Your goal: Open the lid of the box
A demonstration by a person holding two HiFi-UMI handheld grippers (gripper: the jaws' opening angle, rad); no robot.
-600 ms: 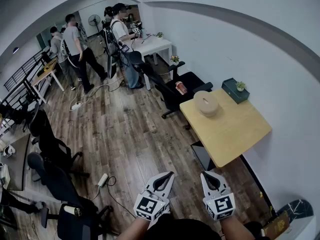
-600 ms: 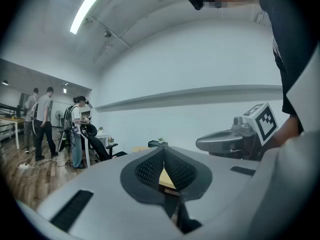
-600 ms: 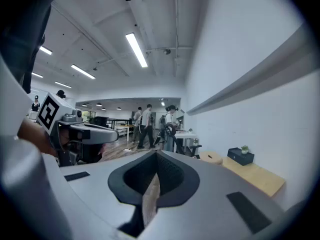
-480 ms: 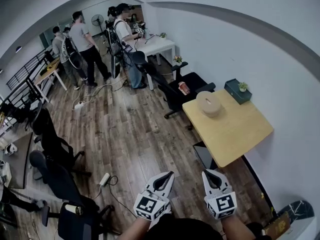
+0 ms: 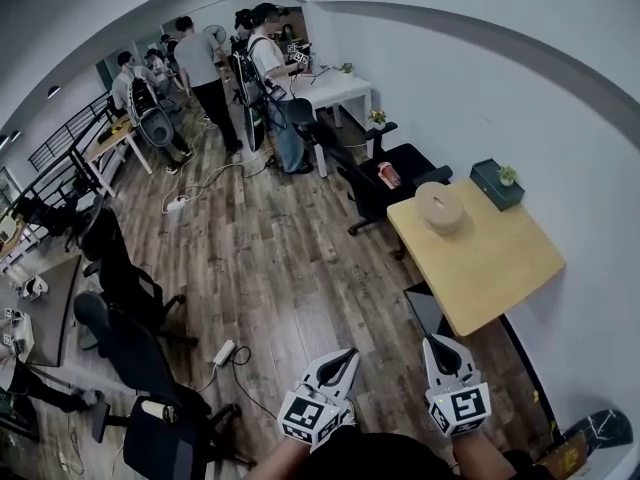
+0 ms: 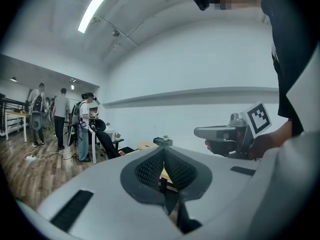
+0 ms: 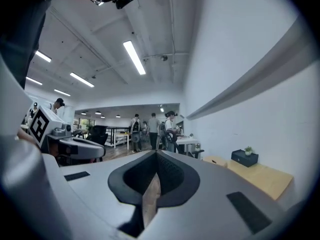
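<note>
Shifted rightward in your head view since half a second ago, the round box (image 5: 440, 208) sits closed on the bench (image 5: 490, 278), well ahead of your left gripper (image 5: 345, 358) and right gripper (image 5: 438, 346), whose fingers (image 6: 147, 170) are pressed together, empty.

The head camera is looking forward and steeply down from head height, taking in a long office floor (image 5: 270, 258). The left gripper (image 5: 345, 354) and right gripper (image 5: 438, 342) are sitting close at its bottom edge. The wooden table (image 5: 490, 268) is lying well ahead, to the right.

Each gripper camera is riding just behind its own jaws and facing roughly level along them, so the jaws are filling the near foreground. The left gripper view is catching the other gripper at its right; the right gripper view is catching the left one at its left.

All three views are sharing the table and the dark box with a plant (image 5: 497, 183). The round box (image 5: 440, 206) is possibly showing, very small, in the gripper views too.
</note>
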